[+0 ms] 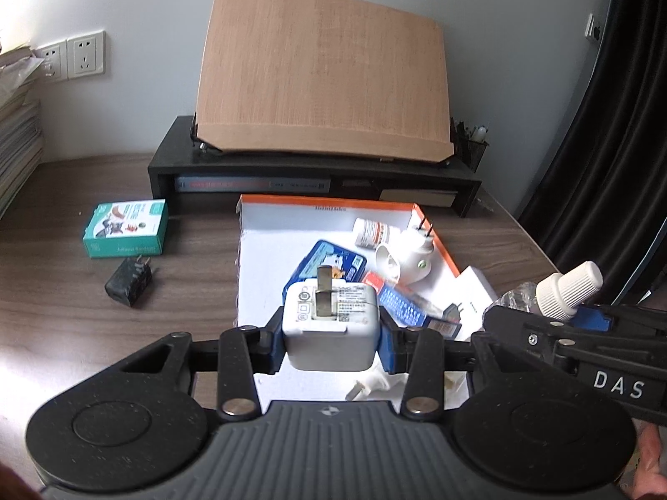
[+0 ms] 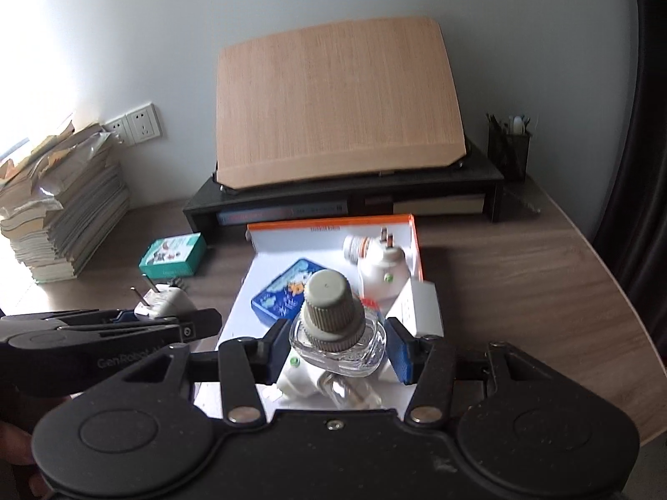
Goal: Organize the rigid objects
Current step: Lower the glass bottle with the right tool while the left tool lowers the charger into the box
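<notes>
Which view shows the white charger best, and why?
The left wrist view: the white charger sits centred between the left gripper's pads, prongs visible. The right wrist view shows only part of it, at the left.

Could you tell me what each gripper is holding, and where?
Left gripper: white charger, by its sides. Right gripper: glass bottle, by its body.

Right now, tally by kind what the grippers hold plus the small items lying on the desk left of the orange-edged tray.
Chargers: 2, the white charger in the left gripper and the black charger on the desk
Bottles: 1, the glass bottle in the right gripper
Boxes: 1, the green box
Total: 4
</notes>
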Available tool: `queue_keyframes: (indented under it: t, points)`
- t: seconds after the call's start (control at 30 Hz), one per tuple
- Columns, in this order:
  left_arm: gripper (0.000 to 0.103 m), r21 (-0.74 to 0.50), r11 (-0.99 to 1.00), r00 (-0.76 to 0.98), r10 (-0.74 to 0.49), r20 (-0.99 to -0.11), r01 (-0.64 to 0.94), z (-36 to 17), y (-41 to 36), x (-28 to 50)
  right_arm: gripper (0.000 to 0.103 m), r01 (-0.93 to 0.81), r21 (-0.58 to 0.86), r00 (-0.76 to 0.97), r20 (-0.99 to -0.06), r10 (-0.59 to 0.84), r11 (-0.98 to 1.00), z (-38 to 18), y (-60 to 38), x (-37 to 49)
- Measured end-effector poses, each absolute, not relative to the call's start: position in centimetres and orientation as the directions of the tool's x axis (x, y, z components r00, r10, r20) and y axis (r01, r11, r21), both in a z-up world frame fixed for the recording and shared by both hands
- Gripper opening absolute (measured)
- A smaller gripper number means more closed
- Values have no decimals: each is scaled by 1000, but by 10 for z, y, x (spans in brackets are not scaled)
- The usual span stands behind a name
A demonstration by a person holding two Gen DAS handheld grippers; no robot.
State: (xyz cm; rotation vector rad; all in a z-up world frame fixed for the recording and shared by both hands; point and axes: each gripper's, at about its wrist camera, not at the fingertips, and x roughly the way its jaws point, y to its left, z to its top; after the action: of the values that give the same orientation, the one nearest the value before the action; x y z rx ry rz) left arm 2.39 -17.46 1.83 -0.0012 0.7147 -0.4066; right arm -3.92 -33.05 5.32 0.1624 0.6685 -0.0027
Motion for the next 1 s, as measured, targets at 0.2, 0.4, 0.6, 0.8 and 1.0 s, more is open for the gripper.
queue_keyframes:
  t: [0.2,0.4,0.6,0.8,1.0]
  points:
    - [42,-131,926,700,-355,-619,354,27,-178,32,60,50,152,807,-588,49,987,62,-329,-27]
    - [42,-124,929,715,-348,-607,348,32,-179,37,60,42,152,818,-572,53,988,66,-327,-15]
    - [42,-120,932,721,-342,-603,342,33,-180,44,60,28,153,824,-564,64,988,66,-324,-3]
    - [42,-120,935,721,-336,-606,335,31,-180,54,60,32,155,818,-572,64,987,62,-326,10]
    - [42,-125,936,714,-333,-616,328,27,-183,70,60,40,157,805,-590,61,987,54,-328,27]
